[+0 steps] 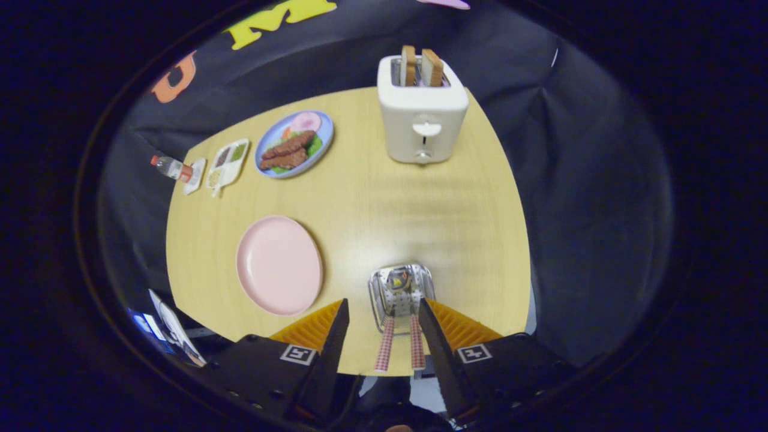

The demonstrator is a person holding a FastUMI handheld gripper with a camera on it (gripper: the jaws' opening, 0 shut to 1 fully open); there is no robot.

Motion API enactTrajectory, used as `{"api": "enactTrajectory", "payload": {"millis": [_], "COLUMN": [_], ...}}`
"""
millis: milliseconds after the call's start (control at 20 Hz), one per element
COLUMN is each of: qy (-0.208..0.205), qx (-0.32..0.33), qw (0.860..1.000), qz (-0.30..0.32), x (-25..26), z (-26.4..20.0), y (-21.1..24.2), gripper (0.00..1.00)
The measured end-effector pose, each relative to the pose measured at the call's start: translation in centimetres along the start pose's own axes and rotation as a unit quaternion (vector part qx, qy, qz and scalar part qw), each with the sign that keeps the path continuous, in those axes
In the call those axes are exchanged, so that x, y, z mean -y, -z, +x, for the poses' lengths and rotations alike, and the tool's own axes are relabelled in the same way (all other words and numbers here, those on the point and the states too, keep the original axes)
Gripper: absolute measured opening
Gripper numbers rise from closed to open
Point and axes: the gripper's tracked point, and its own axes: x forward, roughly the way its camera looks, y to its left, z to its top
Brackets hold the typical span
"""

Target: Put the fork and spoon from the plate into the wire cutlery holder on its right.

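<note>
gripper (381,321) hovering with jaws spread wide and gripping nothing, two checked-handled utensils (399,347) standing in the wire cutlery holder (399,291) between them, pink plate (279,265) lying bare on the bench (390,204)

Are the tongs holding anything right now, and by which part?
Nothing is held. The tongs stand open, above the wire cutlery holder; two checked handles stand in it between the fingers, untouched.

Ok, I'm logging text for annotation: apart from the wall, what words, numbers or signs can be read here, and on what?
None readable.
Bottle label: too small.
Printed cards beside the table: blurred.
Square marker on the gripper: pattern, no words; its fingers stand open around two handles.
</note>
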Motion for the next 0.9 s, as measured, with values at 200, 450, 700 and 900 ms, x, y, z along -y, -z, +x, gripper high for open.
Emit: {"api": "enactTrajectory", "payload": {"millis": [200, 450, 700, 900], "qy": [-0.021, -0.022, -0.014, 0.008], "qx": [0.178, 0.370, 0.518, 0.597], "qw": [0.984, 0.929, 0.855, 0.802], "qz": [-0.012, -0.025, -0.009, -0.009], "x": [-2.5, -4.5, -5.2, -5.9], "z": [-4.0, -11.7, -20.3, -24.7], "y": [-5.0, -8.3, -6.4, -3.3], "gripper": [0.87, 0.97, 0.96, 0.96]}}
